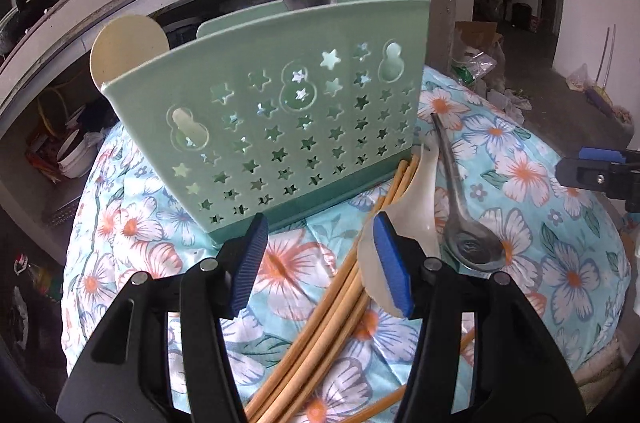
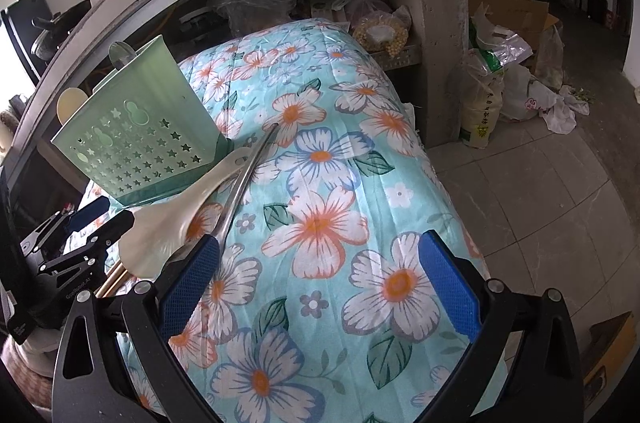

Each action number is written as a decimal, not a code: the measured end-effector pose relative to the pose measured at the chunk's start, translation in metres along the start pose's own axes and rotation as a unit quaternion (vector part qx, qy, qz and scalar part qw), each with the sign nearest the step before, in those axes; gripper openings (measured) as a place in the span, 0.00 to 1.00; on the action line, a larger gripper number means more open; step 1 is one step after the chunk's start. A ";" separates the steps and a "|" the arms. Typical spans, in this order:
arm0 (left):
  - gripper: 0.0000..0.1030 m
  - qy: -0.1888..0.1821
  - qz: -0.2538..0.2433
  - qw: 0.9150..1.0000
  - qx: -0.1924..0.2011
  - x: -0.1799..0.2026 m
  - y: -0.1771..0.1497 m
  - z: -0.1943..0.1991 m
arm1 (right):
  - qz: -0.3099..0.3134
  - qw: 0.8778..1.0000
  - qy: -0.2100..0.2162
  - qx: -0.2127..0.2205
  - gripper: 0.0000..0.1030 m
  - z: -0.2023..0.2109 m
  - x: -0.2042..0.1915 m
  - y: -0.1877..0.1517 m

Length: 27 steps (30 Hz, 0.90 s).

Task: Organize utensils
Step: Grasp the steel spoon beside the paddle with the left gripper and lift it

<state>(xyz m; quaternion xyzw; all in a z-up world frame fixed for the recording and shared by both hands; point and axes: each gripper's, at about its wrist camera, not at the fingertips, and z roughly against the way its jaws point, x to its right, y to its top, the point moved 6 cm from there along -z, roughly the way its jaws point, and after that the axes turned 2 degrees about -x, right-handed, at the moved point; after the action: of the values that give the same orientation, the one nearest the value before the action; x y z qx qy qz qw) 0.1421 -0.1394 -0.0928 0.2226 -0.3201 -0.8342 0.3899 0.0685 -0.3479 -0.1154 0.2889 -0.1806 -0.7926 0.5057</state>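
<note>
Steel spoon (image 2: pixel 240 183) bowl behind right gripper (image 2: pixel 320 287)

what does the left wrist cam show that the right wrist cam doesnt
Only the left wrist view shows the full bundle of bamboo chopsticks on the cloth and the bowl of the metal spoon. Only the right wrist view shows the tiled floor and the bag of yellow beans under the shelf. Both show the green utensil holder with two utensils already in it, the white plastic spoon, the floral cloth, and both tools, left and right, open and empty.
</note>
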 end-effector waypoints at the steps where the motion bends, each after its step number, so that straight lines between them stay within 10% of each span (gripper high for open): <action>1: 0.51 -0.011 -0.008 1.000 0.011 0.004 0.000 0.009 | 0.000 1.000 0.000 0.001 0.94 0.000 0.000 0.000; 7: 0.51 -0.059 -0.160 0.984 0.047 0.061 -0.009 0.035 | 0.001 1.000 0.002 0.006 0.94 0.002 0.001 0.000; 15: 0.38 -0.041 -0.350 0.936 0.021 0.108 -0.041 0.014 | -0.008 1.000 0.010 0.009 0.94 0.007 0.007 0.002; 27: 0.21 -0.051 -0.483 0.874 0.003 0.124 -0.050 -0.010 | -0.029 0.999 0.011 0.014 0.94 0.005 0.017 0.007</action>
<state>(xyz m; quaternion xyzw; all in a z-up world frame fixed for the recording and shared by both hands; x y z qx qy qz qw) 0.0488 -0.2172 -0.1501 0.3080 -0.1950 -0.9279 -0.0789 0.0653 -0.3666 -0.1124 0.3094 -0.1773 -0.8013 0.4804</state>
